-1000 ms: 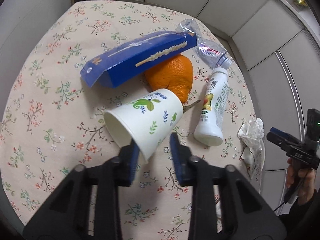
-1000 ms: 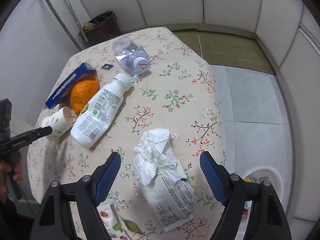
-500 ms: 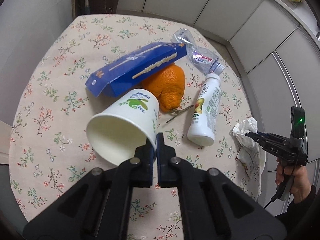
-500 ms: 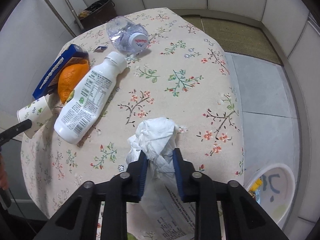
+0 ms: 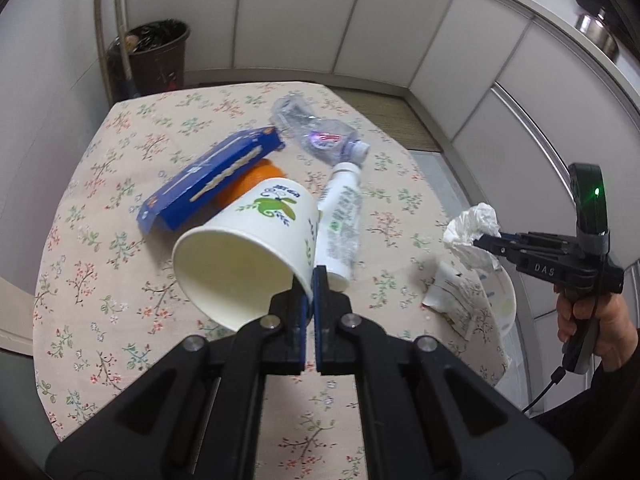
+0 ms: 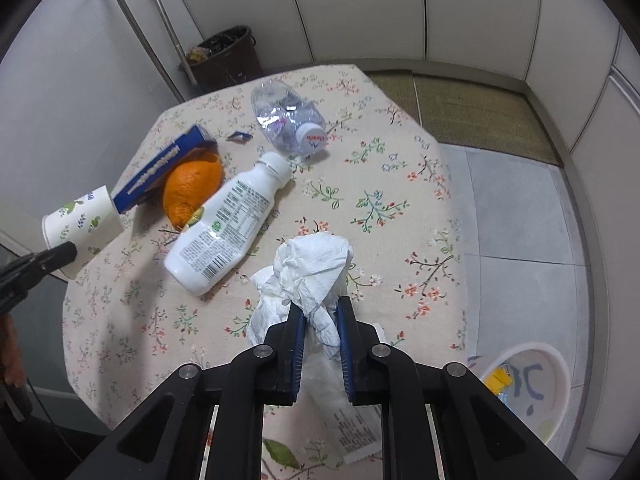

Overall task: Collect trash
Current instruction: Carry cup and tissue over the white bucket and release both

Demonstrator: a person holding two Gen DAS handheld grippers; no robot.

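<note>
My left gripper [image 5: 312, 280] is shut on the rim of a white paper cup [image 5: 248, 248] with a green leaf print, held tilted above the floral tablecloth [image 5: 120, 280]. The right wrist view shows the same cup [image 6: 80, 216] at its left edge, on the left gripper [image 6: 60, 254]. My right gripper [image 6: 320, 312] is closing on a crumpled white tissue [image 6: 312, 264], pinched between its blue pads and lifted off the cloth. A white printed wrapper [image 6: 344, 412] lies under it.
On the table lie a white drink bottle [image 6: 224, 224], an orange [image 6: 192, 188], a blue box [image 6: 160, 172] and a crushed clear bottle [image 6: 288, 120]. A white bin [image 6: 528, 388] stands on the floor at the right. A dark bin [image 6: 224, 60] stands behind the table.
The left gripper closed on the cup's rim and lifted it off the table. The right gripper's wide jaws closed around the tissue and raised it slightly.
</note>
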